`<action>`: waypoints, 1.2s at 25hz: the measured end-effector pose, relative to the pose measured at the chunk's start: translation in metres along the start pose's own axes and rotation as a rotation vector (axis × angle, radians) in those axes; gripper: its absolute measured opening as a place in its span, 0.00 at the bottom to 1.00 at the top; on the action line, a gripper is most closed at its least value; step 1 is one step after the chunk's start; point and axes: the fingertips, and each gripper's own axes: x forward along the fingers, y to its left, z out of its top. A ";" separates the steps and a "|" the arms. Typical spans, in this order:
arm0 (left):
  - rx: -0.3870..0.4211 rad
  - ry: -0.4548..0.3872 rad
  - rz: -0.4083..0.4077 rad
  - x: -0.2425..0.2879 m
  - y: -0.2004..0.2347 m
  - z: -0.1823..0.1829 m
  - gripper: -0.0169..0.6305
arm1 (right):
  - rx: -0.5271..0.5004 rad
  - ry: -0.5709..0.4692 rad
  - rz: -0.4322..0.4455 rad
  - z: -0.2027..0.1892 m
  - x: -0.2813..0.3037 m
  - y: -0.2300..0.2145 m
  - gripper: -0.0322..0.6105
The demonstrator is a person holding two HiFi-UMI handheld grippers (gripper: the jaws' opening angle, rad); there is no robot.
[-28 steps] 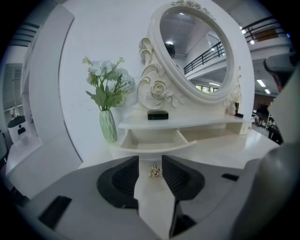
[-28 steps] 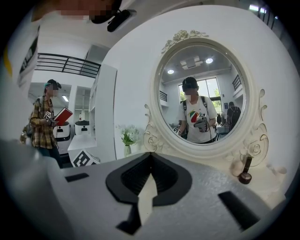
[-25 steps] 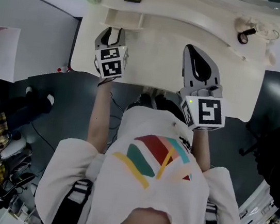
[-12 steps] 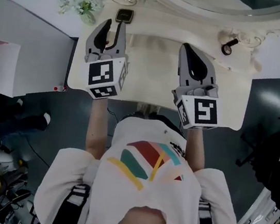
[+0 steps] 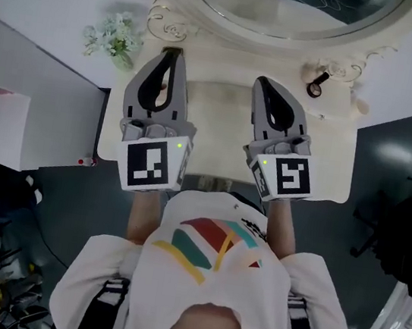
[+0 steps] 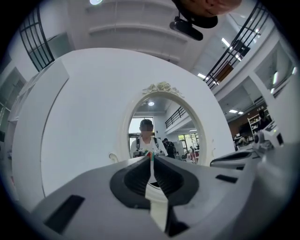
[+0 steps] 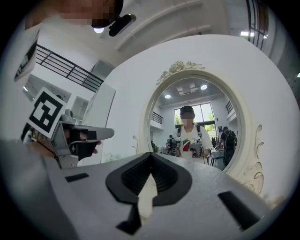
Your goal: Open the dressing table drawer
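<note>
No legible text, brand or number anywhere. Only black-and-white square code markers: one on the left gripper (image 5: 172, 54) cube (image 5: 149, 167), one on the right gripper (image 5: 262, 81) cube (image 5: 291, 176). Shirt (image 5: 218, 240) print just coloured stripes, no letters.

flowers (image 5: 114, 35): far left | small dark item (image 5: 317, 81), perhaps a bottle: far right | oval mirror (image 5: 290, 11): between

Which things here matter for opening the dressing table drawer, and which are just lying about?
For the job: dressing table; left gripper, jaws just closing, nothing between them; right gripper, shut, empty.
Lying about: flower bunch; small black item; mirror.
</note>
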 end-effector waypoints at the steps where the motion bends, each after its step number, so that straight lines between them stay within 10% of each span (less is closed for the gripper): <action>1: 0.006 -0.005 -0.008 -0.001 -0.004 0.002 0.06 | 0.000 -0.007 -0.003 0.003 -0.001 -0.001 0.05; 30: -0.010 0.057 -0.045 -0.009 -0.028 -0.022 0.04 | -0.035 -0.008 -0.064 0.008 -0.012 -0.009 0.05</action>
